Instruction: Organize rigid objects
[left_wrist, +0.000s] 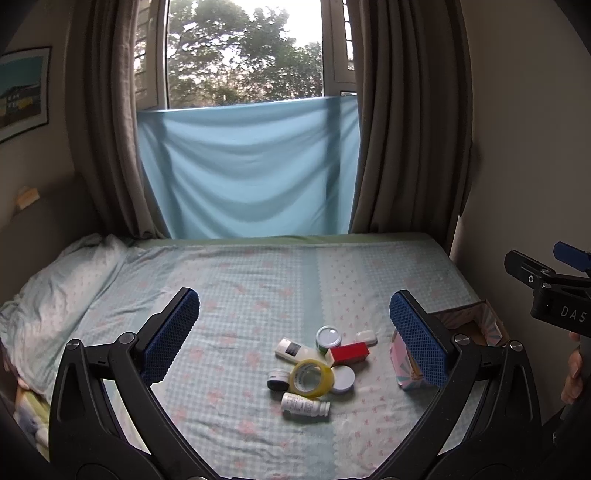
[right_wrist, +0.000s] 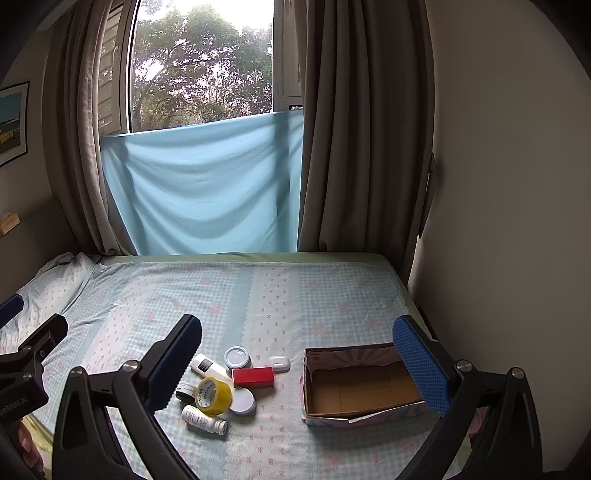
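Your left gripper (left_wrist: 294, 332) hangs above the bed (left_wrist: 258, 280) with its blue-padded jaws spread wide and nothing between them. At the far left a rumpled pillow (left_wrist: 55, 291) lies by the headboard. The cluster of small items sits on the checked sheet straight ahead of you, framed between the left gripper's fingers: a white remote (left_wrist: 291, 349) at the back left, a small dark jar (left_wrist: 277, 380) in front of it, a green jar with a pale lid (left_wrist: 327, 338) behind, a roll of yellow tape (left_wrist: 312, 378) leaning in the middle against a red box (left_wrist: 349, 352), a flat round white lid (left_wrist: 342, 378) just right of the tape, a white pill bottle (left_wrist: 304, 404) lying on its side nearest you, and a small white case (left_wrist: 366, 336) at the back right. These things touch or overlap one another in a tight heap.

To the right of the heap, well apart from it, stands the open cardboard box (right_wrist: 362, 391) with patterned paper on its outer walls; it holds nothing you can see. Your right gripper (right_wrist: 297, 358) hovers over heap and box alike, jaws likewise wide apart and bare, its right pad in front of the box's far corner. Behind the bed, a light blue cloth (left_wrist: 247, 170) covers the lower window between grey curtains (left_wrist: 406, 129)
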